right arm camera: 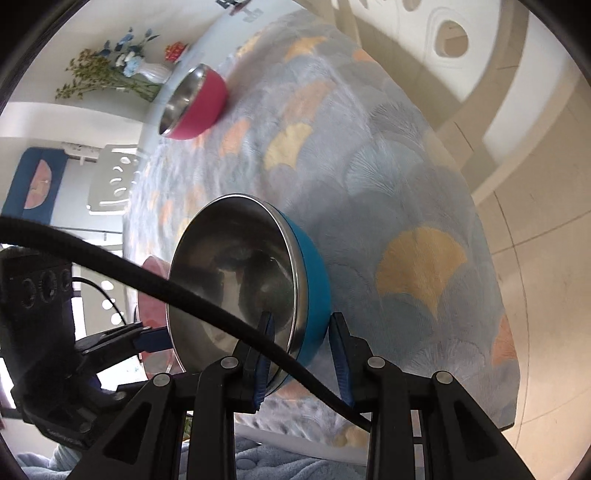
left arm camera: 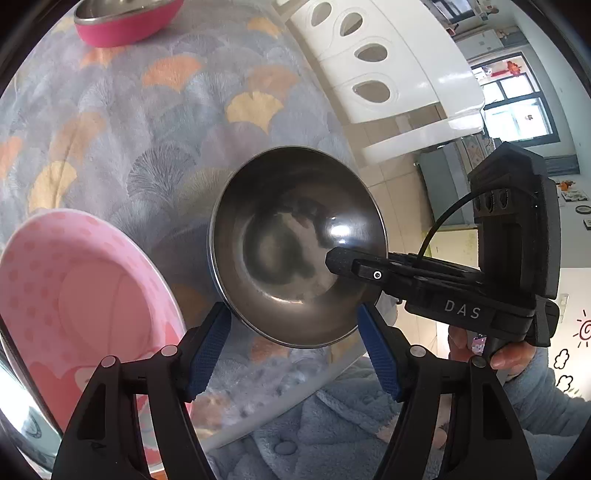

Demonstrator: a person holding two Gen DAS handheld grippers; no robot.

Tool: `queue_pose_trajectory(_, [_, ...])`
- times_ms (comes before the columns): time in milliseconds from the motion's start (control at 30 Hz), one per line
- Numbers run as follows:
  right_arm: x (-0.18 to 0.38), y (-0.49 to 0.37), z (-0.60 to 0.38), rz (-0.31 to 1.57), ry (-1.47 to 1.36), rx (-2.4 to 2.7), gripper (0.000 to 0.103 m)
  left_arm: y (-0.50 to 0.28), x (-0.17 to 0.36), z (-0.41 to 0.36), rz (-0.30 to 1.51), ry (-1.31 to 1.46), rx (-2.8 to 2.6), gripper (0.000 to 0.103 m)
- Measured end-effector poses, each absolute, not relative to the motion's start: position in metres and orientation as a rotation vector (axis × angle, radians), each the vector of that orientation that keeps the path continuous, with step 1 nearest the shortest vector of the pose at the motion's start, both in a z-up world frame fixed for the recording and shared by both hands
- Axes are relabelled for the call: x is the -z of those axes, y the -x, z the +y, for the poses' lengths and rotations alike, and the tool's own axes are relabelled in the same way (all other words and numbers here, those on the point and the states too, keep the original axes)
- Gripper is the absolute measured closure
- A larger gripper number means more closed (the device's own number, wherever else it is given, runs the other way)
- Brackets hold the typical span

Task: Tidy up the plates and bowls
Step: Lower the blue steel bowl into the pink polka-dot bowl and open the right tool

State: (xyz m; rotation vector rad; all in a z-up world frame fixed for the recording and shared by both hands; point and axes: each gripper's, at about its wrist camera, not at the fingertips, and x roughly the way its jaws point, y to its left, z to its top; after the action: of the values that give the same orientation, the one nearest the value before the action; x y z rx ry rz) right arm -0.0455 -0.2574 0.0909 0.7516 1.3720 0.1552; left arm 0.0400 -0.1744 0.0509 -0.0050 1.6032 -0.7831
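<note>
A bowl, steel inside and blue outside, hangs tilted above the near edge of the table. My right gripper is shut on its rim, with one pad inside and one on the blue wall; it reaches in from the right in the left wrist view. My left gripper clasps the bowl's lower side, and its blue pad tips vanish behind the rim. A pink dotted plate lies to the left, outside the left fingers. A second bowl, pink outside, stands at the far end.
A fan-patterned blue-grey cloth covers the table. A white chair stands beyond the right edge, above tiled floor. A vase of flowers stands behind the pink bowl. A black cable crosses the right wrist view. A hand grips the right tool.
</note>
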Motion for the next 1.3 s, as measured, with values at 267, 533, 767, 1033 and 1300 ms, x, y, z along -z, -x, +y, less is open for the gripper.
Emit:
queue_pose_trajectory(267, [-0.1, 0.049, -0.258, 1.337, -0.734, -0.144, 0.074, -0.035, -0.054, -0.189, 1.584, -0.002, 0.79, 0.034])
queue_pose_trajectory(533, [-0.123, 0.051, -0.254, 1.269, -0.705, -0.179, 0.073, -0.029, -0.077, -0.171, 1.511, 0.042, 0.781, 0.034])
queue_pose_trajectory(767, [-0.153, 0.033, -0.228, 1.173, -0.644, -0.276, 0.073, -0.024, -0.102, -0.142, 1.404, 0.073, 0.68, 0.034])
queue_pose_trajectory(1033, [-0.16, 0.009, -0.169, 1.172, -0.565, -0.463, 0.072, -0.023, -0.108, -0.079, 1.365, 0.191, 0.503, 0.034])
queue_pose_trajectory(1300, [-0.137, -0.004, -0.125, 1.287, -0.525, -0.564, 0.072, -0.013, -0.086, -0.038, 1.418, 0.291, 0.395, 0.034])
